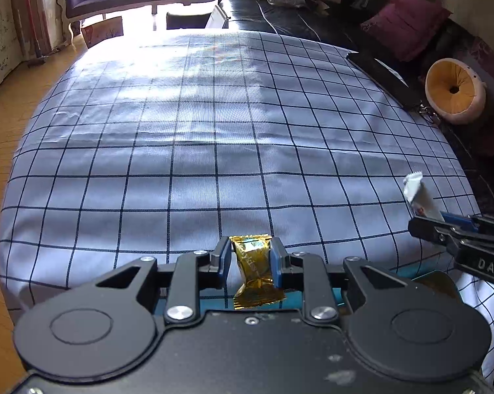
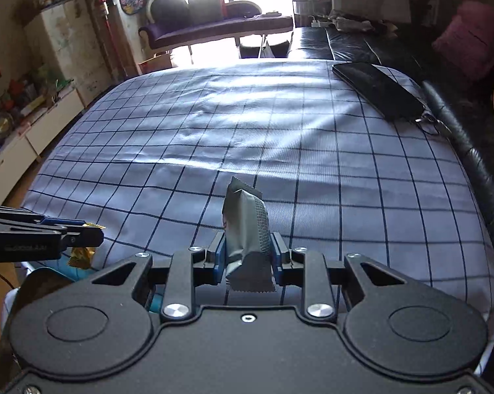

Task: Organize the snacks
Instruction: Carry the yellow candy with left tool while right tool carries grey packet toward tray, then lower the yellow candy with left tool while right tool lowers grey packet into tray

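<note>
Two snacks are gripped: left gripper [image 1: 251, 259] pinches a gold candy [image 1: 255, 269], right gripper [image 2: 248, 252] clamps a grey wrapped bar [image 2: 247, 233]. Only the right view shows a phone [image 2: 378, 90] at the surface's [image 2: 312, 164] far-right edge; the checked middle lies open.

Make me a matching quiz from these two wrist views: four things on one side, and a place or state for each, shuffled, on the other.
Things:
1. gold candy
2. grey snack bar
3. phone
4. yellow cushion

Places or states:
A. lying flat at the far right of the checked cloth
B. clamped in the left gripper
C. on the dark sofa, off the cloth
D. clamped in the right gripper

Pairs: 1-B, 2-D, 3-A, 4-C
</note>
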{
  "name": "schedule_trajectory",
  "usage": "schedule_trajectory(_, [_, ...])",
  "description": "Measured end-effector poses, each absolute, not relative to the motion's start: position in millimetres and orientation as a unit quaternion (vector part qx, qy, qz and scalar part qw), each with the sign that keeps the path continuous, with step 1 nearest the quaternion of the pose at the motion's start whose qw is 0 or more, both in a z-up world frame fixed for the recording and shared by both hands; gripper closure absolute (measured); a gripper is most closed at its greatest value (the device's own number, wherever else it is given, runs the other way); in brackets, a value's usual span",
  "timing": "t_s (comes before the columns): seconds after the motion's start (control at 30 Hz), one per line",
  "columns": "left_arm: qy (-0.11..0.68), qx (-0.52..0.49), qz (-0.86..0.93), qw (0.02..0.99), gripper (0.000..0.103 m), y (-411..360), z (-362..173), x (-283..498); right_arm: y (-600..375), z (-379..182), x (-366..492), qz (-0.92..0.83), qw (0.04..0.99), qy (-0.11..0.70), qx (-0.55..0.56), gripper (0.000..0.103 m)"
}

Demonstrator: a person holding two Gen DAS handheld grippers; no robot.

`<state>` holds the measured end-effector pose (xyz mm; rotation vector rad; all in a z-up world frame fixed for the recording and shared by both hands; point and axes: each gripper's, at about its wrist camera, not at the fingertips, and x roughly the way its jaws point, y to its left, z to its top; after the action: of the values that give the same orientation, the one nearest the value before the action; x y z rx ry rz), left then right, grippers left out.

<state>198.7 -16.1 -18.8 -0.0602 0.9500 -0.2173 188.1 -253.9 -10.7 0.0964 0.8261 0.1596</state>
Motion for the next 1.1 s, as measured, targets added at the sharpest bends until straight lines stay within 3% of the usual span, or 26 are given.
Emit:
schedule_trajectory(0.27, [0.456, -0.035, -0.108, 0.883, 0.079, -13.8, -11.6, 194.3, -256.8, -8.9, 148.7, 0.067, 0.913, 0.396, 0.078, 0.066])
schedule_trajectory(0.4, [0.458, -0.026, -0.104, 0.883, 0.067, -20.6, -16.7, 191.3, -256.9, -10.2, 139.7, 0.071, 0.912, 0.396, 0.085, 0.066])
schedule_trajectory(0.57, [0.469, -0.006, -0.095, 0.878, 0.066, -32.7, -29.2, 188.9, -256.9, -11.8, 133.6, 0.077, 0.912, 0.393, 0.091, 0.066])
schedule_trajectory(0.73, [0.461, -0.014, -0.090, 0.883, 0.069, -30.9, -31.4, 192.1, -254.0, -16.2, 128.9, 0.076, 0.911, 0.394, 0.093, 0.066])
schedule_trajectory(0.77, [0.459, -0.019, -0.088, 0.884, 0.082, -28.6, -31.6, 194.3, -253.3, -17.4, 127.9, 0.078, 0.910, 0.396, 0.094, 0.066])
schedule_trajectory(0.8, [0.460, -0.022, -0.088, 0.883, 0.084, -26.8, -32.1, 195.2, -252.6, -18.3, 127.3, 0.078, 0.909, 0.398, 0.095, 0.066])
schedule_trajectory(1.1, [0.459, -0.040, -0.099, 0.882, 0.085, -22.9, -4.6, 168.4, -245.7, -12.1, 108.7, 0.073, 0.911, 0.393, 0.097, 0.066])
